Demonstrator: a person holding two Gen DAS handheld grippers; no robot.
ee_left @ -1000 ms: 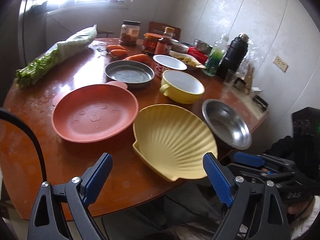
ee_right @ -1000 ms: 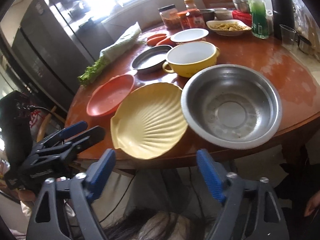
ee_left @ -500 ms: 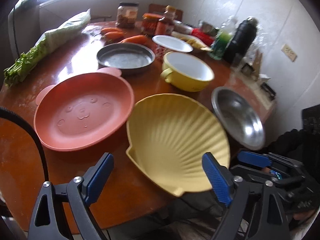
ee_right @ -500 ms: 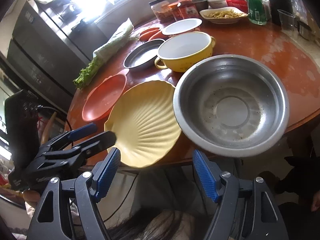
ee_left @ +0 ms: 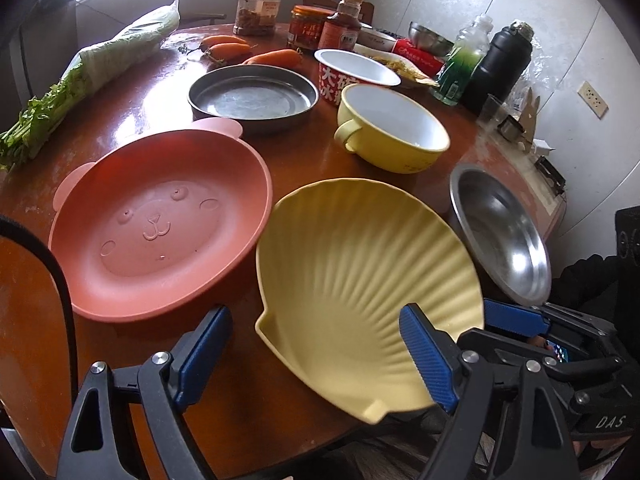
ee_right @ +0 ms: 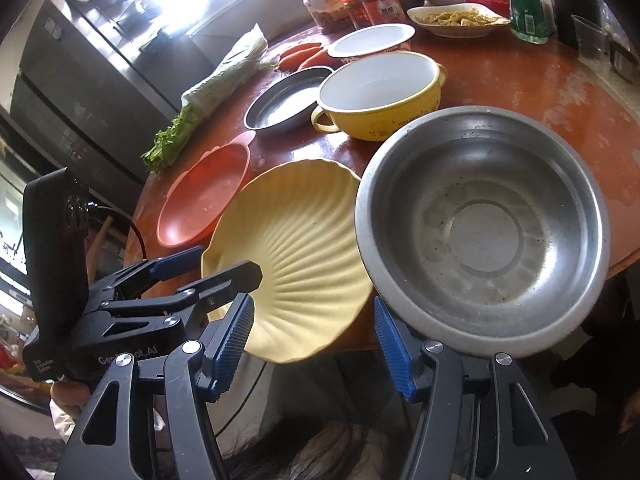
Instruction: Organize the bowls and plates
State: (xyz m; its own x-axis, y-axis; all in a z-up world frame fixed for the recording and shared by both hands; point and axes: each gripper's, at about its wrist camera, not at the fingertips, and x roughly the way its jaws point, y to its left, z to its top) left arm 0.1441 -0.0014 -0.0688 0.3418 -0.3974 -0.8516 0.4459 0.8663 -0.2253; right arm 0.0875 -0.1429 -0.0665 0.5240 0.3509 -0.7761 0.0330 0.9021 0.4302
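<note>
While both hand-held grippers hang spread, nothing is pinched.
The left hand-held gripper (ee_left: 316,354) straddles the shell plate (ee_left: 360,272); the right hand-held gripper (ee_right: 314,346), jaws just narrowing, nears the steel bowl (ee_right: 484,228).

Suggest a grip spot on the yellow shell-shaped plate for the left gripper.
Probably the near rim of the yellow shell-shaped plate, beside its small hinge tab, which overhangs the round wooden table edge. Come in from the person's side, one finger over and one under the thin lip. The open left gripper already straddles that rim; farther edges crowd the steel bowl and pink bear-face plate.
</note>
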